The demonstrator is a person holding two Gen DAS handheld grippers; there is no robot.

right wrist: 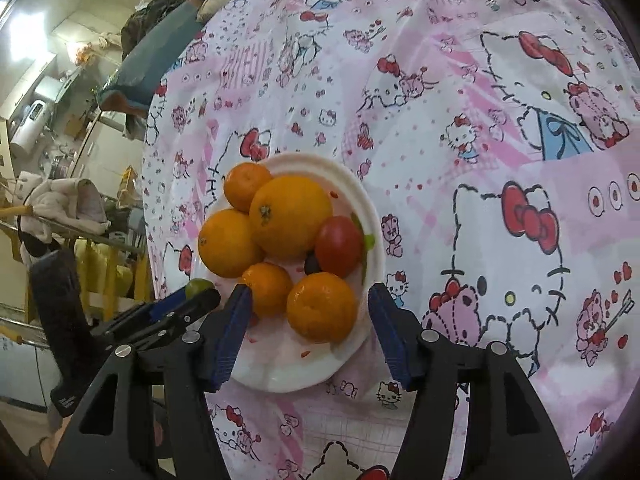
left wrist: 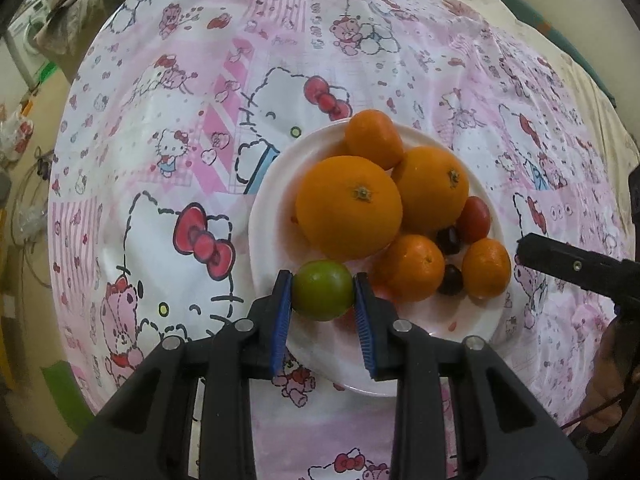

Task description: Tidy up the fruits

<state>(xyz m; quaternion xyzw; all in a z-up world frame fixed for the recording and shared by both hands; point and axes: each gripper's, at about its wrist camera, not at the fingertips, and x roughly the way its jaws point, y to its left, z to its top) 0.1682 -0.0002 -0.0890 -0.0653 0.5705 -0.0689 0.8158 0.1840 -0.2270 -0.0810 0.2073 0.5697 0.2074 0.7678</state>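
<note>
A white plate (left wrist: 264,216) on the table holds two big oranges (left wrist: 348,206), three small mandarins (left wrist: 410,266), a red tomato (left wrist: 474,218) and dark cherries (left wrist: 450,280). My left gripper (left wrist: 323,280) is shut on a small green lime (left wrist: 323,294) over the plate's near rim, its blue pads pressing both sides. In the right wrist view, my right gripper (right wrist: 311,292) stands open over the plate's (right wrist: 280,372) near side. A mandarin (right wrist: 322,306) lies between its fingers, and the pads are clear of it. The lime (right wrist: 198,286) shows at the left.
A pink and white cartoon-cat tablecloth (left wrist: 180,160) covers the round table. Its edge drops off at the left, with floor clutter and a washing machine (left wrist: 28,36) beyond. A hand (left wrist: 608,380) holds the right gripper at the far right. Clothes and furniture (right wrist: 60,208) crowd the room's left.
</note>
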